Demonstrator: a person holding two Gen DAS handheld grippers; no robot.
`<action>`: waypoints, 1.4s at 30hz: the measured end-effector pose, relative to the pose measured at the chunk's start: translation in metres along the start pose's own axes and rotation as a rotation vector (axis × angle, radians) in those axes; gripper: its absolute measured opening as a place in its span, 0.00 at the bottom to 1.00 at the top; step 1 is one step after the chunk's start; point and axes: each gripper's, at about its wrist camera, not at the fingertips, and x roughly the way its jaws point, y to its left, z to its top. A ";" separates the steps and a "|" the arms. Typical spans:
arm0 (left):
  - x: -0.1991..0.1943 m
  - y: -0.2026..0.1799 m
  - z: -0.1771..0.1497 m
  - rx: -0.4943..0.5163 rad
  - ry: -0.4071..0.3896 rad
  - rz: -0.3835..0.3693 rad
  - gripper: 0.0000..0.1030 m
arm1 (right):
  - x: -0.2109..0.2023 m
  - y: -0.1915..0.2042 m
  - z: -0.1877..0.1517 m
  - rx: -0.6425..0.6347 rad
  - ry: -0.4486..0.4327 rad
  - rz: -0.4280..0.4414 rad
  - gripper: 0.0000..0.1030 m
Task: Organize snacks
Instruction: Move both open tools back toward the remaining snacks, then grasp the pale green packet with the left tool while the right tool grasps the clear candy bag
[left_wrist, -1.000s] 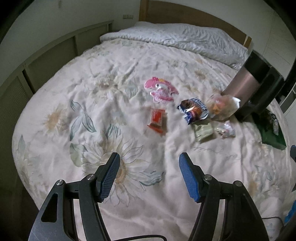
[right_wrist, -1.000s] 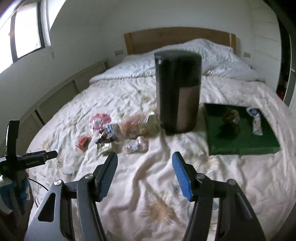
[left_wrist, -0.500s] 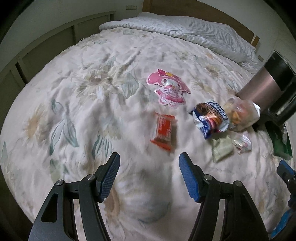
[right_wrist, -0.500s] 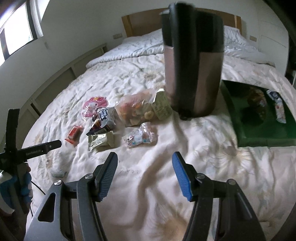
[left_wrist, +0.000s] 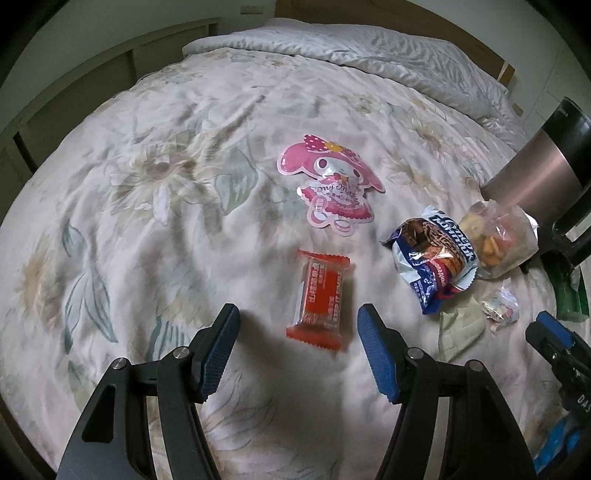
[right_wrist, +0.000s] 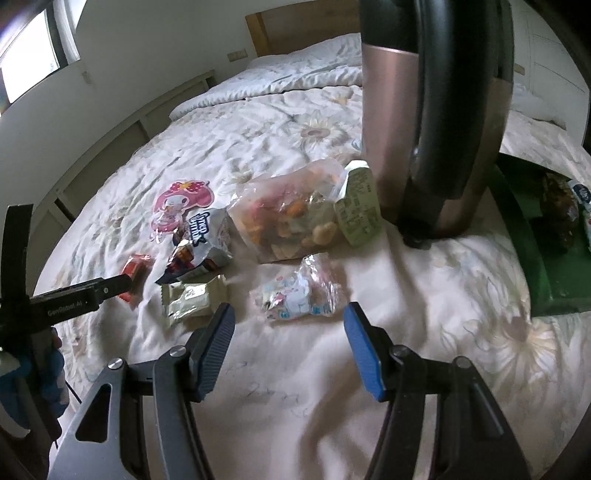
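The left gripper (left_wrist: 297, 349), jaws apart and empty, straddles the red wafer packet (left_wrist: 322, 298) just ahead, likely lining up a pick. The right gripper (right_wrist: 289, 343), equally spread, faces the clear candy bag (right_wrist: 298, 293).

On the bed (right_wrist: 424, 369), snack packets (right_wrist: 295, 295) lie left of the upright bin (right_wrist: 436, 110); a tray (right_wrist: 546, 273) lies right.

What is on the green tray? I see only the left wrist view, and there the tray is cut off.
Observer: The green tray already holds a dark snack and a white packet at the picture's edge.
Operator: Which snack lies before the right gripper?
Observer: The right gripper faces a small clear packet with blue and white print; its jaws are open and empty.
Operator: Does the big clear bag carry a label?
Observer: Yes, the clear snack bag has a pale green label on the side toward the tall brown bin.
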 end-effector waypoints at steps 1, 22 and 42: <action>0.001 0.000 0.000 0.000 -0.001 -0.003 0.59 | 0.002 0.000 0.001 -0.002 0.000 -0.001 0.79; 0.015 -0.006 0.000 0.020 -0.003 0.017 0.59 | 0.033 0.001 0.004 -0.070 0.033 -0.004 0.79; -0.039 -0.038 -0.019 0.010 -0.106 -0.059 0.59 | 0.038 0.000 0.004 -0.078 0.029 0.019 0.79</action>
